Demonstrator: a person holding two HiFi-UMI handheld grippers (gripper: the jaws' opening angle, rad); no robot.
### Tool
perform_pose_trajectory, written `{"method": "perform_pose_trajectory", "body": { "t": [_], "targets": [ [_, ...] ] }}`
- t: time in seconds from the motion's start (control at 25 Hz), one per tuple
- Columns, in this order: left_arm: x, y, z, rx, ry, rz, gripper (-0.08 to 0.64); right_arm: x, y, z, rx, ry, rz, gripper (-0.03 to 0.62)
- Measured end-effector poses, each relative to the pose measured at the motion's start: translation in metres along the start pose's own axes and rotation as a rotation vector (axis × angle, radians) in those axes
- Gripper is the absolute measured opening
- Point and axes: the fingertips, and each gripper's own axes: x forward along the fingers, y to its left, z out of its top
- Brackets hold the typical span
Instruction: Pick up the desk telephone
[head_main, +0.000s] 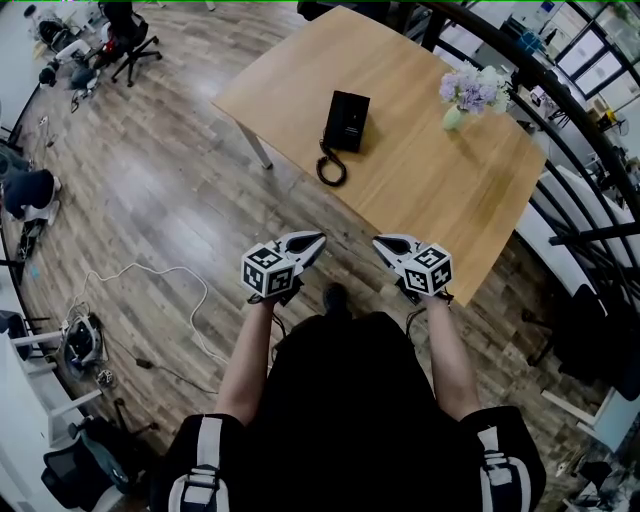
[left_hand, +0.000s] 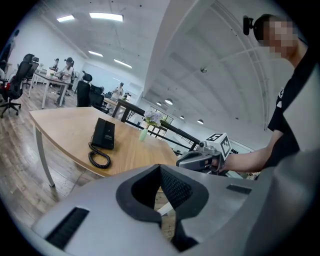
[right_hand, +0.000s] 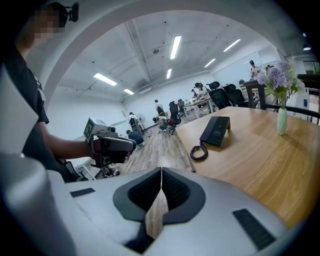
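"On the wooden table (head_main: 430, 200), where's the desk telephone (head_main: 347, 121)?"

"It's lying towards the left part. Its coiled cord (head_main: 331, 166) is curled beside the near edge, and it's well apart from both grippers."

"Any containers?"

"One pale green vase (head_main: 453, 117) near the far edge, holding lilac and white flowers (head_main: 474, 88)."

"And the jaws?"

"The left gripper (head_main: 320, 240) and right gripper (head_main: 380, 242) are side by side. Both have their jaws pressed together with nothing between them."

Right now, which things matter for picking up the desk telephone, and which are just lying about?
For the job: desk telephone, coiled cord, table, left gripper and right gripper, both shut and empty.
Just lying about: flower vase, office chair, white cable on the floor.
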Motion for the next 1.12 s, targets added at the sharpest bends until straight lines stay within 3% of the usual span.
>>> {"method": "perform_pose_trajectory", "body": {
  "t": [1.12],
  "targets": [
    [-0.026, 0.028, -0.002, -0.039, -0.019, 0.045, 0.021, 0.032, 0.006, 0.005, -0.004, 0.038, 0.025, 0.025]
  ]
}}
